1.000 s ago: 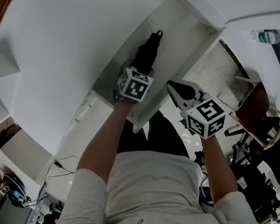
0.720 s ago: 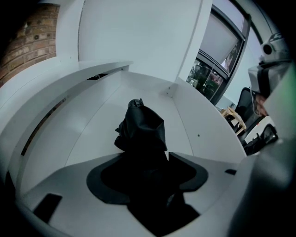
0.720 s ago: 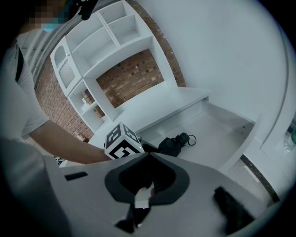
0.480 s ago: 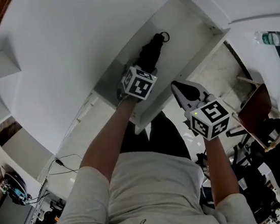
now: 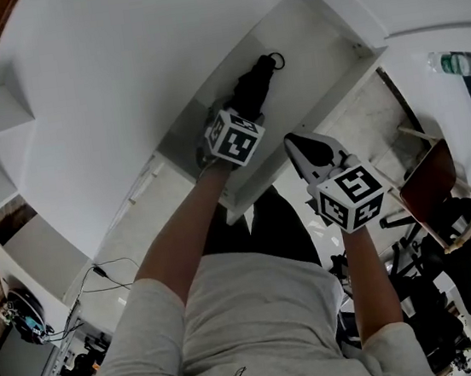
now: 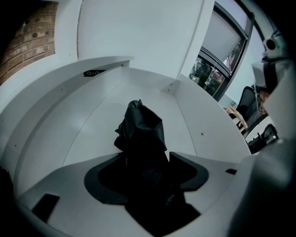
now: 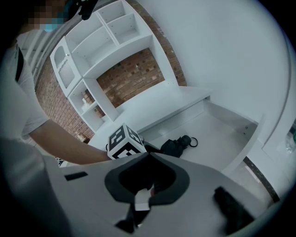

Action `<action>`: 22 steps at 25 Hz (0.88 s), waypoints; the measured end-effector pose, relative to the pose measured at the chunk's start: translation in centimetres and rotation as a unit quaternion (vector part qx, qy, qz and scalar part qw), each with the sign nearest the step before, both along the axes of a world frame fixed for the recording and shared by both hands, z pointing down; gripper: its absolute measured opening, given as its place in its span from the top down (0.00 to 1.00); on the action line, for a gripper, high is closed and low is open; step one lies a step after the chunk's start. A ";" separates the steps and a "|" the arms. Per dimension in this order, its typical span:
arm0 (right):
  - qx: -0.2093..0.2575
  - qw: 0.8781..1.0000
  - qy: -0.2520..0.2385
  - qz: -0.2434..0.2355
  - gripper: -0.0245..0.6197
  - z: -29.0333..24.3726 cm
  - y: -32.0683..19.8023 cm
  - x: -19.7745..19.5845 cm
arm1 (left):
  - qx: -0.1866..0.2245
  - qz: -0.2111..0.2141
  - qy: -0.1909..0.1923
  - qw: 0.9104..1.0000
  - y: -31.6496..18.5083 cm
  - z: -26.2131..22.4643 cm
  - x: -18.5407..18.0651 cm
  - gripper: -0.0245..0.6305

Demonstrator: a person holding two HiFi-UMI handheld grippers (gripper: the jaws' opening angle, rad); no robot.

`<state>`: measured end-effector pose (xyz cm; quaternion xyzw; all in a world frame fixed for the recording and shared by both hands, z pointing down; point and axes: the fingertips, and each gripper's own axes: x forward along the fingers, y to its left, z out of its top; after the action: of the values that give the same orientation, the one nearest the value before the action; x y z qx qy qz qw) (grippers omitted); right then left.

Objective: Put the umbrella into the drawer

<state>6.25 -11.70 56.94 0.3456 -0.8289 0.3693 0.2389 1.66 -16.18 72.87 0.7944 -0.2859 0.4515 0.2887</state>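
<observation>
Nearest me, the right gripper (image 7: 148, 153) hangs just outside the shallow white drawer (image 5: 312, 48) of smooth panels, its jaws pressed together on nothing. Just past it the left gripper (image 6: 148, 157) dips into that drawer. Its jaws have just been opening and stand spread either side of the black folded fabric umbrella (image 6: 141, 129), which lies on the drawer floor. The umbrella's long axis runs straight away from the left gripper along the drawer, its cord loop at the far end. The cloth is soft and crumpled, so I'd guess a straight pull-back clears it.
</observation>
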 end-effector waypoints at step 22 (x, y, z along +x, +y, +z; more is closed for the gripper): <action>0.006 1.000 -0.004 -0.011 0.92 -0.7 0.1 -0.9 | -0.010 0.000 0.019 1.000 0.0 -1.1 0.2 0.46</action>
<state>5.34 -11.64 56.25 0.3364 -0.8357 0.3633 0.2375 1.89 -16.18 71.75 0.7997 -0.2757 0.4394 0.3022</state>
